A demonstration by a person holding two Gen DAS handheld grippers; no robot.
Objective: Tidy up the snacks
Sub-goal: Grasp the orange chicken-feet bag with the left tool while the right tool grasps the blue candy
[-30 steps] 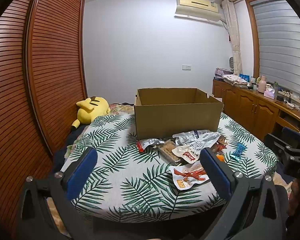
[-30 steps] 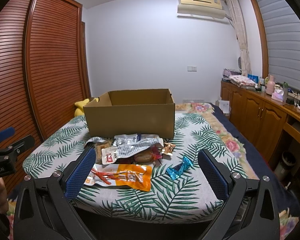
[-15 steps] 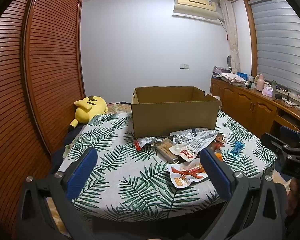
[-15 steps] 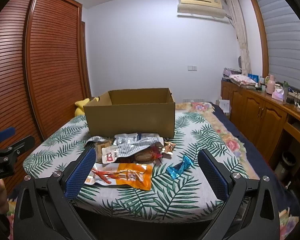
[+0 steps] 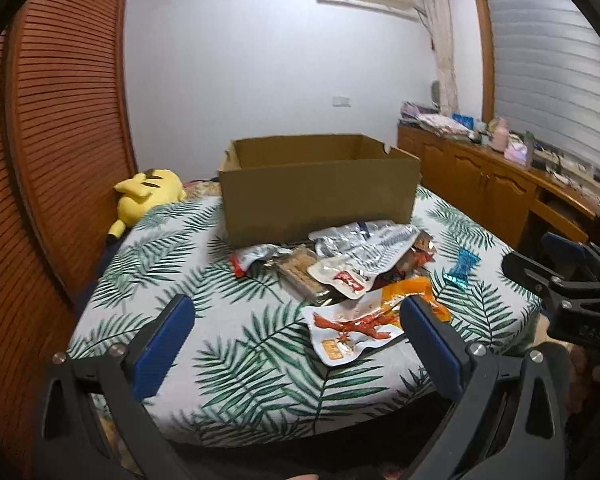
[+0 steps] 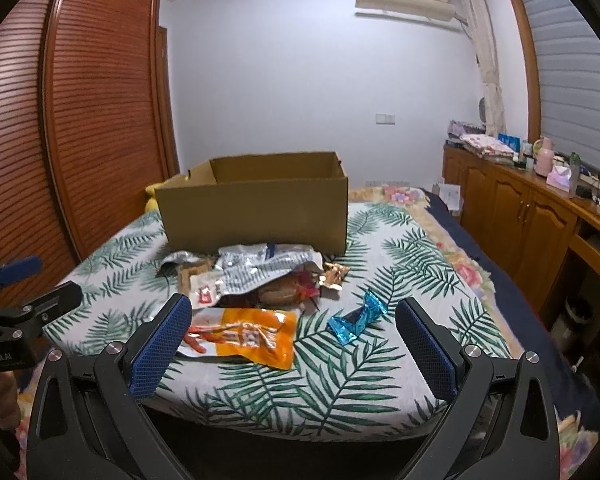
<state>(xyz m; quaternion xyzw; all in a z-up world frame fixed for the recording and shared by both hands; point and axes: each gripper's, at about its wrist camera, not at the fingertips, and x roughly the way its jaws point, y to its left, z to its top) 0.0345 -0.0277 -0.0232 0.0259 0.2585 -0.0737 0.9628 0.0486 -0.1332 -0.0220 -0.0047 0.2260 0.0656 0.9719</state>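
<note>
1. Both grippers hung in the air before the near edge of the table [image 6: 340, 392], which was covered with a leaf-print cloth, and neither one touched anything.
2. The left gripper [image 5: 296, 340] had its fingers spread wide with nothing between them; the right gripper [image 6: 292, 340] was spread wide and empty in the same way.
3. The snacks lay in a loose pile on the cloth, just in front of the open cardboard box [image 6: 256, 208], which stood further back on the table.
4. The orange packet [image 6: 248, 336] was the nearest one to the right gripper, and the blue wrapped candy [image 6: 358, 320] lay alone just beside it on the right.
5. A large silver bag [image 6: 268, 268] rested on top of other packets, with a cracker pack [image 5: 300, 276] partly under it.
6. In my judgement, no snack had gone into the box yet, so the work was at its beginning.
7. The first risk was the overlap: pulling one flat packet could drag its neighbours toward the table edge.
8. The second risk was slipping, because the foil looks smooth and thin, so the fingers may close on the cloth instead.
9. The small candy could be pushed away by one finger before the other reached it.
10. The two grippers stood near each other, so they could collide over the same pile.
</note>
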